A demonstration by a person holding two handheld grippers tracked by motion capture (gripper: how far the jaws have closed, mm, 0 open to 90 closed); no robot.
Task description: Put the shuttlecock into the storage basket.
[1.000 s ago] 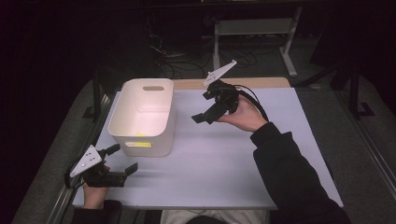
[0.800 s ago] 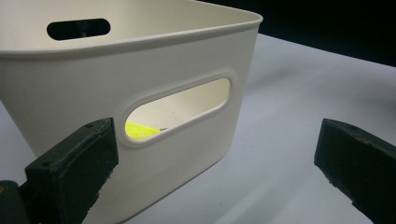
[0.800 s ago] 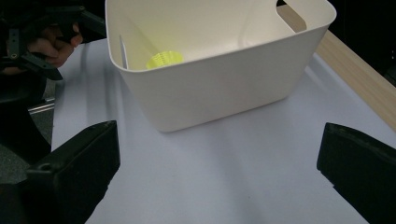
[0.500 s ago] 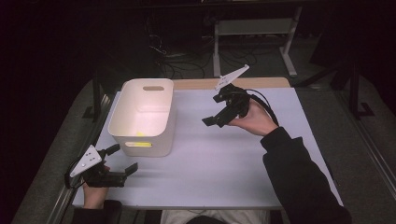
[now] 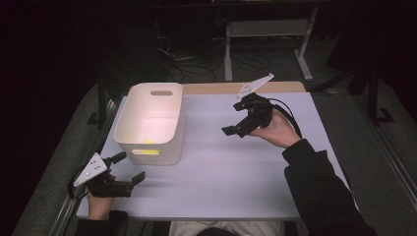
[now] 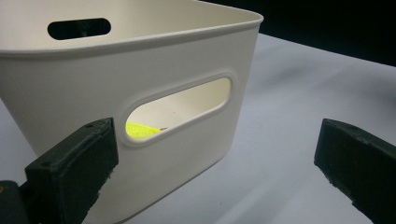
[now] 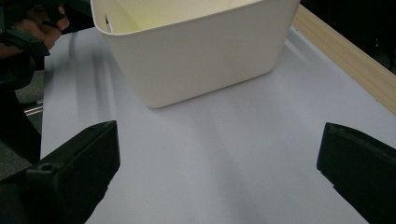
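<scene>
Item 1, my left gripper (image 5: 129,169): at 7 o'clock on the table (image 5: 236,196), near the front-left corner, held low in my left hand (image 5: 101,204). Jaws spread wide, nothing between them. They point toward 1 o'clock, at the near wall of the bin. In the left gripper view the bin's near wall stands just beyond the jaws, apart from them.

Item 2, bin (image 5: 129,142): cream plastic, upright, open top, at 10 o'clock on the table. Oval handle slot in the near wall (image 6: 180,107), a second slot in the far wall (image 5: 161,92).

Item 3, yellow thing (image 6: 142,130): bright yellow, lying inside the bin on its floor, against the near wall. I see it through the near slot; its shape I cannot tell.

Item 4, table: pale lilac top, wooden strip (image 5: 216,88) along the far edge.

Item 5, my right gripper (image 5: 235,129): at 1 o'clock above the table, lifted off it in my right hand (image 5: 275,130). Jaws spread wide, empty. They point toward 8 o'clock, at the bin, well apart from it. A dark sleeve (image 5: 319,191) runs back to 5 o'clock.
</scene>
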